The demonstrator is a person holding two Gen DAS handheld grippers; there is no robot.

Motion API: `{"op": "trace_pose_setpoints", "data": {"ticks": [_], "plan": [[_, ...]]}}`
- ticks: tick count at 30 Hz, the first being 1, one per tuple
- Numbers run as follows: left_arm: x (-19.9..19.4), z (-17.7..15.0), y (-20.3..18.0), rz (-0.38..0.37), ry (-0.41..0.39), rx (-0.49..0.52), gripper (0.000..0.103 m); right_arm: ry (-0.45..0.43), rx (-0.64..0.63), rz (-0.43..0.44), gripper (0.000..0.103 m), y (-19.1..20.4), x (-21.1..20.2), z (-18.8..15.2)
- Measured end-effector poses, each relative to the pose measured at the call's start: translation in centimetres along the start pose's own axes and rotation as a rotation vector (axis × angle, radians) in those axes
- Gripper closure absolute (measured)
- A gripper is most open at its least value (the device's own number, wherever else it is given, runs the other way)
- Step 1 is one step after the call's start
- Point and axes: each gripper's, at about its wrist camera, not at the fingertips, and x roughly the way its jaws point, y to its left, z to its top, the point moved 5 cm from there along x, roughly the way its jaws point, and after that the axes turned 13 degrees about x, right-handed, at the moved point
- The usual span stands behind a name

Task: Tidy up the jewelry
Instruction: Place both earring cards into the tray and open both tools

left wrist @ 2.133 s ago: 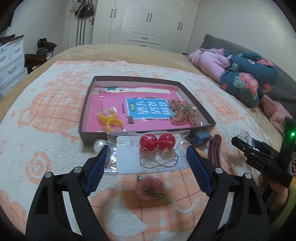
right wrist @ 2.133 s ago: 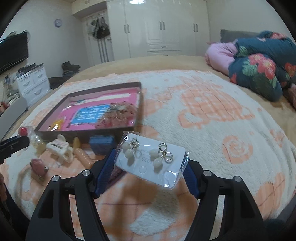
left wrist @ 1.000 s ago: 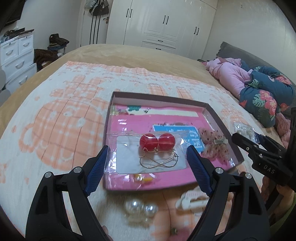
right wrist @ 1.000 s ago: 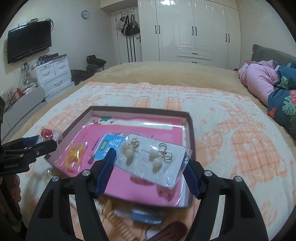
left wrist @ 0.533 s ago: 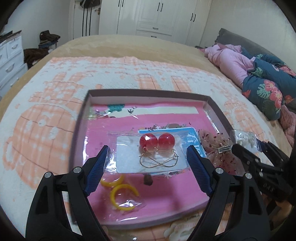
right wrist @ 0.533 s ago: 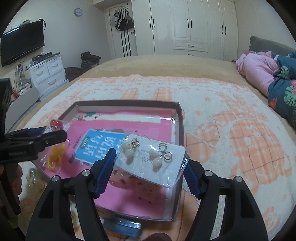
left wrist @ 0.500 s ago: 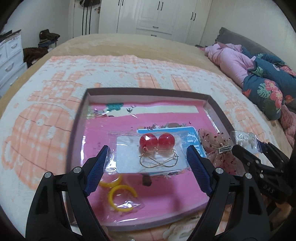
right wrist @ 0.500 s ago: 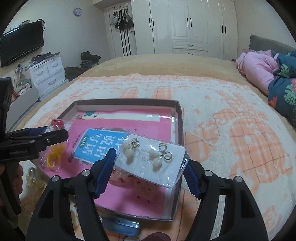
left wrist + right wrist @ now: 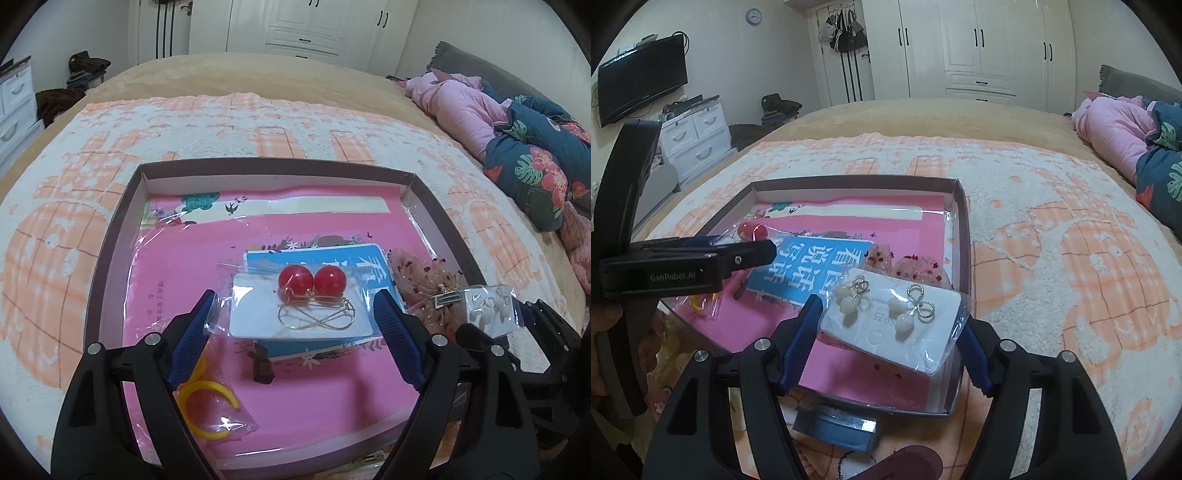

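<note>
Over the near half of a shallow brown-walled box (image 9: 122, 236), both grippers hang above its pink lining, and the box's near wall lies just under their handles. Just outside that near edge, on the orange-and-white checked blanket (image 9: 1071, 266), lie a blue block (image 9: 834, 430) and a dark maroon clip (image 9: 905, 465), close below the right gripper.

Inside the box the floor is partly taken: a bagged yellow hoop (image 9: 207, 413) sits in the near left corner beneath the left gripper's left finger, a blue card with white characters (image 9: 332, 266) lies in the middle, and a pink glittery hair bow (image 9: 424, 291) lies against the right wall. The far left part of the pink lining is bare.

The left gripper (image 9: 295, 321) has the bagged card of red ball earrings (image 9: 299, 306) between its blue pads; its jaws are opening slightly, though the bag's edges still meet both pads. This packet hangs above the blue card. The right gripper (image 9: 890, 332) clamps the bagged card of pearl earrings (image 9: 894, 314) by its two ends, tilted, over the box's near right corner beside the bow. The two grippers are close side by side, and the left one's fingers cross the right camera's view over the box.

Beyond the box the blanket runs open to the far bed edge; pink and floral bedding (image 9: 517, 147) is piled at the right.
</note>
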Motion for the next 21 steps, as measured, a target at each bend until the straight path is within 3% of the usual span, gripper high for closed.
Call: {"op": "trace_pose_setpoints", "data": {"ticks": [5, 12, 21], "plan": [[-0.4, 0.1, -0.4, 0.017, -0.009, 0.023, 0.027, 0.009, -0.005, 0.005, 0.033, 0.1, 0.1, -0.2], [-2.2, 0.0, 0.1, 0.017, -0.046, -0.011, 0.026, 0.009, 0.004, 0.031, 0.022, 0.3, -0.3, -0.5], [-5.8, -0.5, 0.7, 0.03, -0.111, -0.056, 0.017, -0.046, 0.015, 0.03, 0.014, 0.1, -2.0, -0.3]]}}
